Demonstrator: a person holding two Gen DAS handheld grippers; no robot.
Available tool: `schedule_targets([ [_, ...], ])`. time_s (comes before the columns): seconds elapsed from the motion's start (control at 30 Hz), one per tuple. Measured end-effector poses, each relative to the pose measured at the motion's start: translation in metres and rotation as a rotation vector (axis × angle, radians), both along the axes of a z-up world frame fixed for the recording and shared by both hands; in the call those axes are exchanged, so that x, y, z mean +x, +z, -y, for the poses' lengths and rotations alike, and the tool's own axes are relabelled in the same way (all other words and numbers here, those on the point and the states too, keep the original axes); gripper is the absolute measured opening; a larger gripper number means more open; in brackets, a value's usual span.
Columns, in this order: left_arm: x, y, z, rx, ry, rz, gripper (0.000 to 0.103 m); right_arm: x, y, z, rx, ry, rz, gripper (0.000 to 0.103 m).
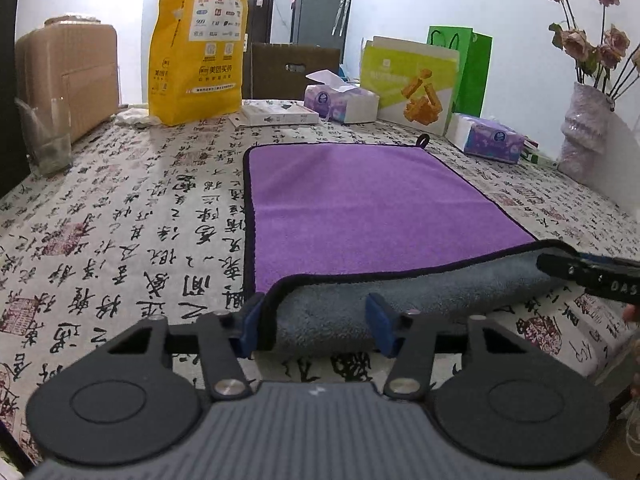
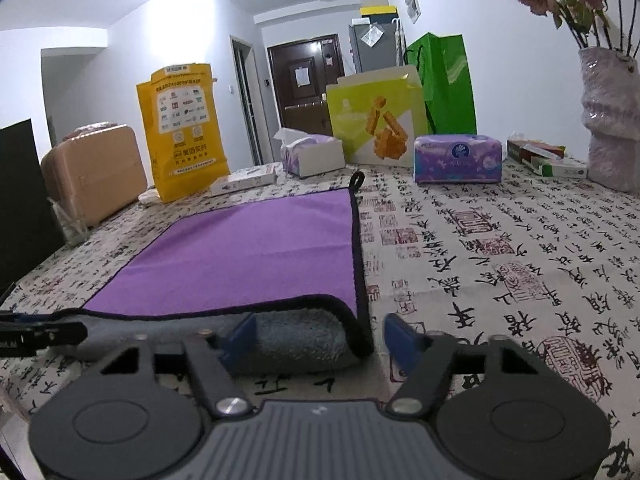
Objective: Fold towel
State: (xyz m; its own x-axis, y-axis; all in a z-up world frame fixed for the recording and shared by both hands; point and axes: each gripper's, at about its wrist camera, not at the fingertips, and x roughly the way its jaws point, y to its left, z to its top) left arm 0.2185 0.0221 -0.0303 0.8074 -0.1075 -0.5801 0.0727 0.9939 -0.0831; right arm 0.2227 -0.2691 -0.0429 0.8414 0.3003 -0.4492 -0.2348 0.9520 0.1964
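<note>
Purple towel lies flat on the printed tablecloth, straight ahead of both tools, near edge rolled up showing the grey underside. Left gripper has jaws spread, straddling the near-left corner; right gripper also spread around the near-right corner, neither pinching yet. Near edge runs crosswise between the two, each hand nearest its own corner. Likely next: close both, carry the edge away toward the far side with the loop.
</note>
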Motion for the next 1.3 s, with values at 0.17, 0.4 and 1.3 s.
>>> schedule_targets([
  [0.17,-0.003,0.000,-0.003,-0.005,-0.005,0.008,0.026,0.002,0.000,-0.003,-0.028,0.005,-0.003,0.048],
  [0.4,-0.009,0.008,-0.003,0.003,0.007,0.058,0.006,-0.001,0.004,-0.009,-0.117,0.003,0.036,0.018],
  [1.3,0.002,0.033,-0.007,0.036,0.009,0.186,0.005,-0.002,0.032,-0.026,-0.312,0.035,0.180,0.007],
])
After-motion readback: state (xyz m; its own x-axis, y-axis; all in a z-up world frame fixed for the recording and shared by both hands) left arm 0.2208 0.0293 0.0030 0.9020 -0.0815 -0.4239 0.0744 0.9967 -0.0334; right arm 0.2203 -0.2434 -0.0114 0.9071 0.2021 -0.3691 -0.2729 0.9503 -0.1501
